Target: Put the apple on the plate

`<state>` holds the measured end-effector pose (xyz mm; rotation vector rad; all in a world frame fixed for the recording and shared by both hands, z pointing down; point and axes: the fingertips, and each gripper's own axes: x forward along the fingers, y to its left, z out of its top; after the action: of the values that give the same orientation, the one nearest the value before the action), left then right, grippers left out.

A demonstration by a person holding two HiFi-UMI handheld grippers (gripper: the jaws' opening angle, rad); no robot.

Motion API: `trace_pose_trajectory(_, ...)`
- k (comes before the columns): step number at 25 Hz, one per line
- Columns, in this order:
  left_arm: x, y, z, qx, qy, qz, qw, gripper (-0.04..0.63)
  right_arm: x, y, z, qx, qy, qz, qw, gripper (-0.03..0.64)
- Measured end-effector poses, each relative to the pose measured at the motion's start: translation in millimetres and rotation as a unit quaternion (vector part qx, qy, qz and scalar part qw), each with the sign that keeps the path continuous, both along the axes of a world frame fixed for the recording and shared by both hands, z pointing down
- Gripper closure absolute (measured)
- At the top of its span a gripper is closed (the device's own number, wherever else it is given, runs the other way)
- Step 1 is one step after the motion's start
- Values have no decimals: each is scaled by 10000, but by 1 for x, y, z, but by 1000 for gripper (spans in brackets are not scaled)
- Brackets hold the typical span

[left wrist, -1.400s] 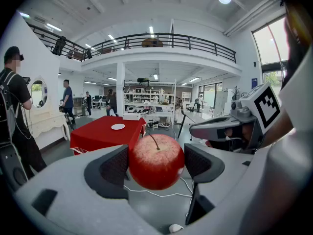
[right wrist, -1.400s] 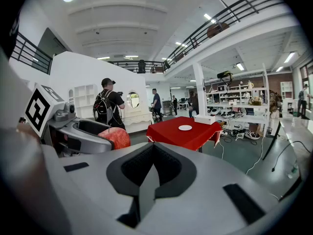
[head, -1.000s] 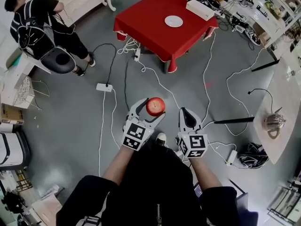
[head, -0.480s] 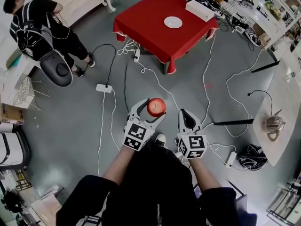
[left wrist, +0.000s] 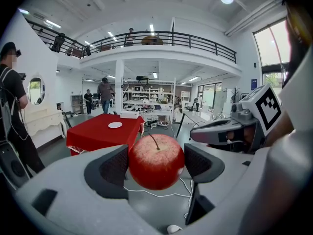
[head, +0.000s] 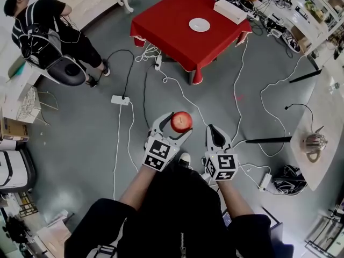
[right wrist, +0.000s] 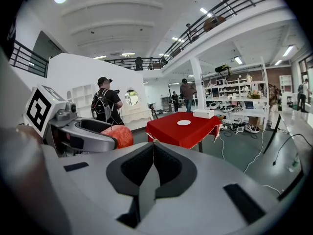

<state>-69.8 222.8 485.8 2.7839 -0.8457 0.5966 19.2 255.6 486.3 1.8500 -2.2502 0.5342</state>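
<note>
1. Head view: I look down at my two tools over a grey floor (head: 80, 138).
   - My left gripper (head: 173, 129) holds the red apple (head: 181, 121) up in the air, in front of the person's body.
   - My right gripper (head: 214, 133) is just beside it, to the right. It holds nothing.
   - The white plate (head: 199, 24) sits on the red table (head: 172, 36), well apart from the apple and at the top of the picture. The plate has nothing on it.
   - A white box (head: 230, 11) lies near the table's far corner.
   - White cables (head: 183, 93) run across the floor between me and the table.
   - A person in black (head: 51, 23) sits on a chair at the top left.
2. Left gripper view: the apple is right in the middle, with its stem pointing up.
   - The two dark pads (left wrist: 115, 166) press on it, one on each side, so the jaws grip the apple tight.
   - Far behind it I see the red table with the plate.
   - The other tool shows at the right edge.
3. Right gripper view: the two fingers (right wrist: 168, 165) are closed flat against each other, and nothing is between them.
   - The apple peeks out at the left, held by the other tool.
   - The red table and plate are far ahead.
</note>
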Motion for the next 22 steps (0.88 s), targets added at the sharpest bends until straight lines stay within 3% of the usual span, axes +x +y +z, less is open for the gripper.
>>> trace_pose_trajectory(22,-2,-41,-2,13,63,-153,9999,233,-5,-33,3,-58,-32,-170,9998,604)
